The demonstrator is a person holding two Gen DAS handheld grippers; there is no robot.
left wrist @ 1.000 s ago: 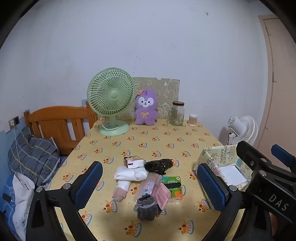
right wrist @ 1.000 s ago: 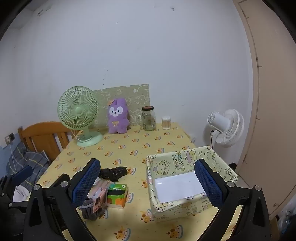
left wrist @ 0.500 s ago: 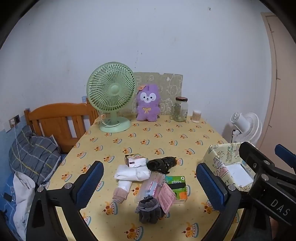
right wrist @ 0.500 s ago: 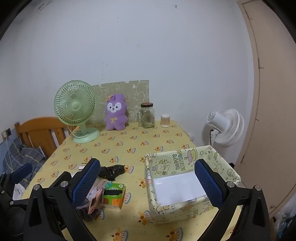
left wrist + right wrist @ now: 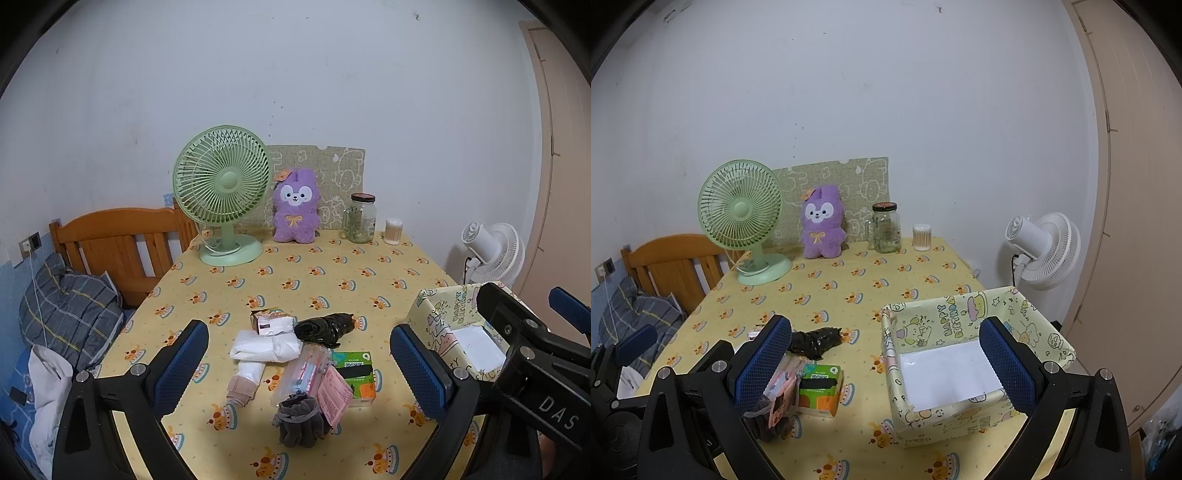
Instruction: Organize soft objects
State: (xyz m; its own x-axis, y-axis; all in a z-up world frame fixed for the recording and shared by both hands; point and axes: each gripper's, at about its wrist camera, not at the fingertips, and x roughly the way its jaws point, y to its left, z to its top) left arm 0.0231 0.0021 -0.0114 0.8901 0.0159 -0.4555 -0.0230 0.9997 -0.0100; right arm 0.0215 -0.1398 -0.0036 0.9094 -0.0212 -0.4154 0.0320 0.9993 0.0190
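Meanwhile both views have risen slightly, jaws still spread wide.

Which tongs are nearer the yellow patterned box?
Right. The right tongs hang open just above the yellow box, one finger over it. The left tongs are open over the pile of soft items, left of it.

- Green fan (image 5: 221,192) stands far left on the desk (image 5: 295,280), which has a yellow patterned cloth.
- Jar (image 5: 360,218) and a small cotton-swab tub (image 5: 393,231) sit far right, near the wall.
- Patterned board (image 5: 325,166) leans against the wall.
- White fan (image 5: 1043,249) stands on the floor, right of the desk.
- Wooden headboard (image 5: 118,240) and plaid pillow (image 5: 70,314) lie left.
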